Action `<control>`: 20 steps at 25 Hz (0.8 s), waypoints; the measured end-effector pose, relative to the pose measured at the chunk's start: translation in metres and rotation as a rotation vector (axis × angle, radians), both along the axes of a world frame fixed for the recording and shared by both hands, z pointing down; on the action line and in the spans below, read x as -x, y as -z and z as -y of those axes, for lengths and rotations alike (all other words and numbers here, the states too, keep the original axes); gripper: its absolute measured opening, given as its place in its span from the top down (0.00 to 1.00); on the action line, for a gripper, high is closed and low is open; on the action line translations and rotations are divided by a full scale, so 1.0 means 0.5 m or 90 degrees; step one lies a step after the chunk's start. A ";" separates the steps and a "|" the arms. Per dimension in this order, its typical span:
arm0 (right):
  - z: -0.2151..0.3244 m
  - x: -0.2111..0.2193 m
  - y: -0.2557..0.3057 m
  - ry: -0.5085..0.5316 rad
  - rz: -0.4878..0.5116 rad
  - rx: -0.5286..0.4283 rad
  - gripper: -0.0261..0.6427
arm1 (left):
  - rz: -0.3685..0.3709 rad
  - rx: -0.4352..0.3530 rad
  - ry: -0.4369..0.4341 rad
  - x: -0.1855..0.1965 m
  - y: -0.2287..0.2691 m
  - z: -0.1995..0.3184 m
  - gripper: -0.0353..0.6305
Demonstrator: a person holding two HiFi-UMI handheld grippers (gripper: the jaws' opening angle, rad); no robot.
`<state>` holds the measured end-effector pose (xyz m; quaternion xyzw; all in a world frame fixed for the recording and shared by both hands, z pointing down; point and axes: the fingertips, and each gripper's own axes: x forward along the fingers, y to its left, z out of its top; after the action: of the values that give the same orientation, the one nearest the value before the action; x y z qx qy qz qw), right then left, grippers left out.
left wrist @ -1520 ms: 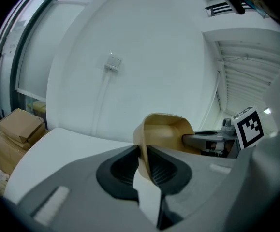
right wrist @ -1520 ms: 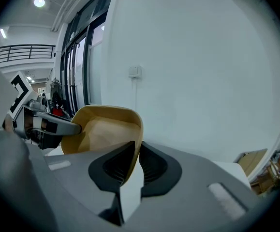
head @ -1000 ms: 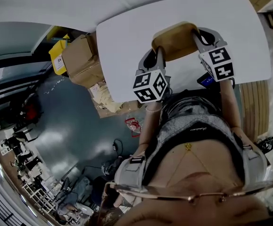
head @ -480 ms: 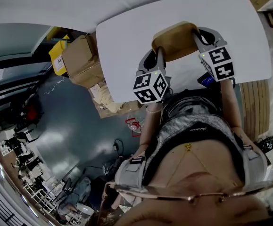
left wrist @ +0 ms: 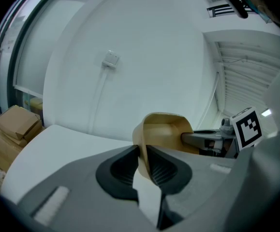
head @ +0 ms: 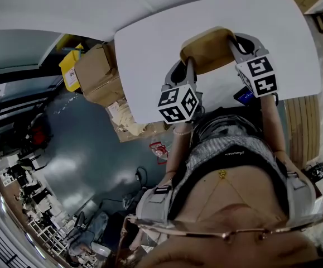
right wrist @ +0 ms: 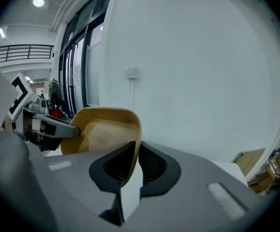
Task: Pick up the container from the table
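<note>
White desk (head: pixel 150 54), tan container (head: pixel 206 50) mid-desk. Your left gripper (head: pixel 186 65) pinches left rim; right gripper (head: pixel 234 42), jaws just closing tighter, pinches right rim. Lift both together, level, grip steady.

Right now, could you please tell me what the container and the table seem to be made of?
The container: probably moulded plastic or pressed fibre; tan, matte, thin-walled with rounded corners and no shine. The table: likely laminate or painted board; plain white, smooth, even top with a rounded edge.
</note>
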<state>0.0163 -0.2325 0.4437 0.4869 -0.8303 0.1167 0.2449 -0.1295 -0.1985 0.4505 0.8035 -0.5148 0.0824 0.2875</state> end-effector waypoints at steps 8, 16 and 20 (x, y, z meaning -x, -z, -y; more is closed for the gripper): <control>-0.001 -0.013 0.012 -0.013 0.006 -0.001 0.89 | -0.008 -0.001 -0.009 -0.015 0.010 0.005 0.87; -0.005 -0.020 0.007 -0.019 0.005 -0.001 0.89 | -0.005 0.001 -0.014 -0.020 0.008 0.002 0.87; -0.004 -0.023 0.002 -0.021 0.004 0.001 0.89 | -0.004 0.004 -0.014 -0.021 0.005 0.002 0.87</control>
<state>0.0275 -0.2304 0.4429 0.4999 -0.8228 0.1226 0.2409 -0.1191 -0.1995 0.4479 0.8087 -0.5045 0.0846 0.2904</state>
